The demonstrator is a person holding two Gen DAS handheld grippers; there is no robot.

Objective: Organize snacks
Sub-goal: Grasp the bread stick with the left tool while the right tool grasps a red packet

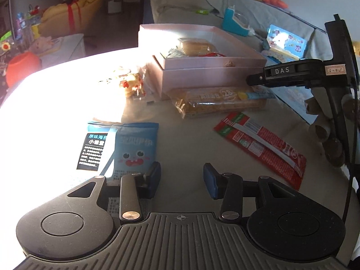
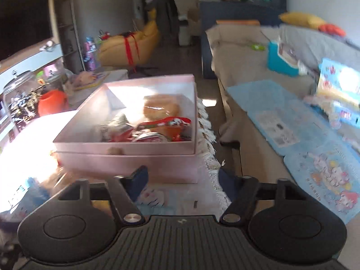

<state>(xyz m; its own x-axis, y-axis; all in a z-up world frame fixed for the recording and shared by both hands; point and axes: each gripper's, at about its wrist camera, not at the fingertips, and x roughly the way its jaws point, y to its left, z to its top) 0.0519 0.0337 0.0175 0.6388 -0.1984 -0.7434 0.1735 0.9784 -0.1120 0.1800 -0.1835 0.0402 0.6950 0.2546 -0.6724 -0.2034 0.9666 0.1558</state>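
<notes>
Working left to right on the table [image 1: 191,135]: far left is blown out by sun glare, I can't read what's under it. Next, two packets overlap, a black-labelled seaweed pack [image 1: 94,150] under a light blue cartoon-face packet [image 1: 132,148]. My left gripper [image 1: 182,177] sits low just beside the blue packet, jaws apart with nothing between them, its left pad at the packet's lower right corner. I'd take the blue one first since it's on top: slide left, straddle its short edge, close on the crimped seal rather than the puffy middle so it doesn't pop or slip. Centre: a small glare-washed snack bag [image 1: 130,85], then the long bread pack [image 1: 220,101] lying right against the pink box [image 1: 202,67], which already holds a bun and several red wrappers. Right of that, the flat red packet [image 1: 261,144] lies alone; flat film is hard to pinch, so I'd drag it to the table edge or lift a corner. Right gripper [image 2: 182,180] hovers in front of the box, spread wide and empty; that view is blurred. Drop items over the box's bare near-left corner.
</notes>
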